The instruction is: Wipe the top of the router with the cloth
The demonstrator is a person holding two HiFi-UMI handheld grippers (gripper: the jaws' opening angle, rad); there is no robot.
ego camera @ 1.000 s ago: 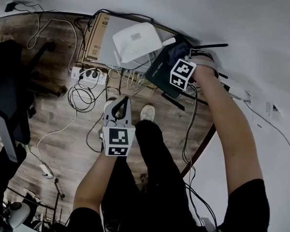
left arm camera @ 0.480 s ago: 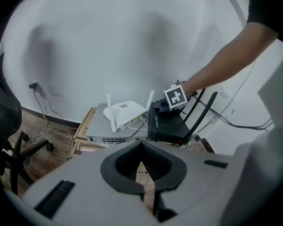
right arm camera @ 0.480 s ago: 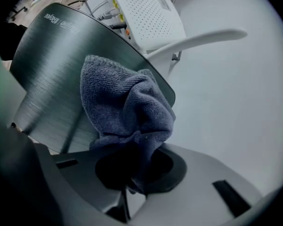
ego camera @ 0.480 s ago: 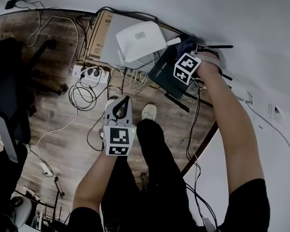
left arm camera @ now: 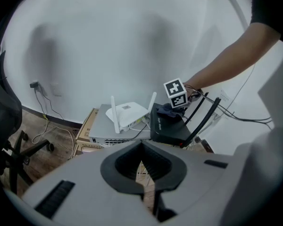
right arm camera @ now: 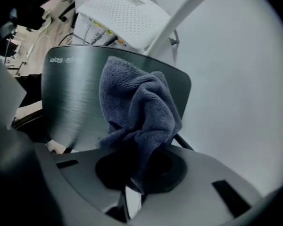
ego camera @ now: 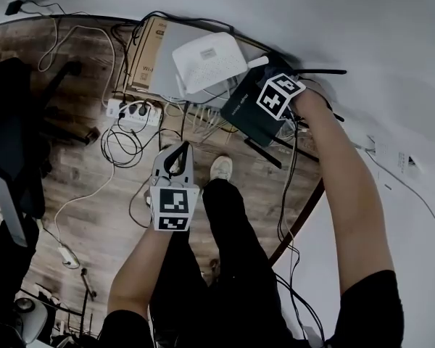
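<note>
1 right gripper (right arm camera: 134, 173): clamped on cloth (right arm camera: 141, 102), pressing it to router (right arm camera: 70, 93) top for wiping
2 left gripper (left arm camera: 144, 164): closed, empty, parked clear

The cloth (right arm camera: 139, 112) is covering the middle of the router's (right arm camera: 68, 98) top; its print, upper left, is showing too blurred to read.

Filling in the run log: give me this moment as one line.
step: wiping | right gripper: shut on cloth, cloth on black router top | left gripper: shut, empty, away from router
</note>
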